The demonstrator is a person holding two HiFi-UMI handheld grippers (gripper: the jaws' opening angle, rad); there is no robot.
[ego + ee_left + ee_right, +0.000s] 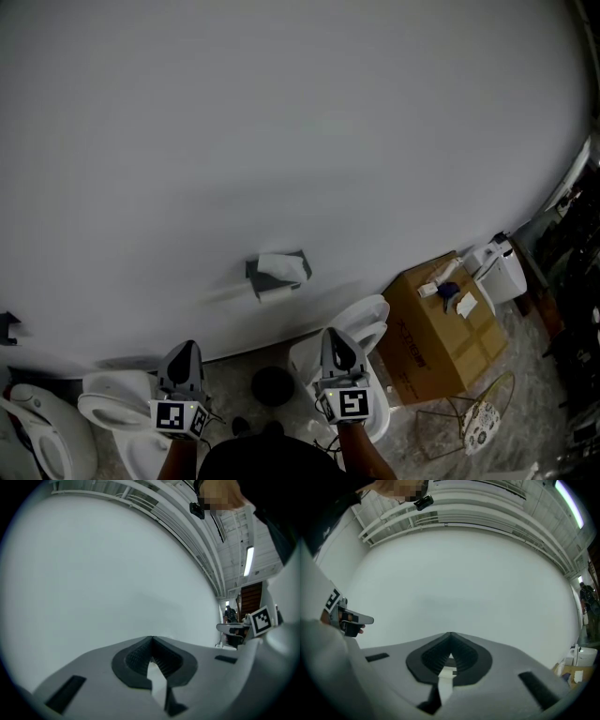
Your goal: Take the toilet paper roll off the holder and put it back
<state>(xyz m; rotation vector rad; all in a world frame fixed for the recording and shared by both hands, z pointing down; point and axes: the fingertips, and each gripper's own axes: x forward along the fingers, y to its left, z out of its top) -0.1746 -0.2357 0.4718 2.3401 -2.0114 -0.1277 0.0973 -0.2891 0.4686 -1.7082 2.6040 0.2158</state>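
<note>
The toilet paper roll (pixel 277 292) hangs on a grey holder (pixel 252 270) fixed to the white wall, with a loose sheet draped over its front. Both grippers are low in the head view, well below the holder and apart from it. My left gripper (pixel 187 347) points up at the wall with its jaws shut and nothing between them. My right gripper (pixel 334 335) stands beside it, also shut and empty. The left gripper view shows shut jaws (pixel 151 640) against bare wall, and the right gripper view shows the same (pixel 450 635). Neither gripper view shows the roll.
White toilets stand along the wall's foot: one (pixel 368 323) behind my right gripper, two others (pixel 114 409) (pixel 42 445) at the left. A cardboard box (pixel 441 333) with small items on top sits at the right, near a wire stand (pixel 480 420). A dark round object (pixel 273 385) lies on the floor.
</note>
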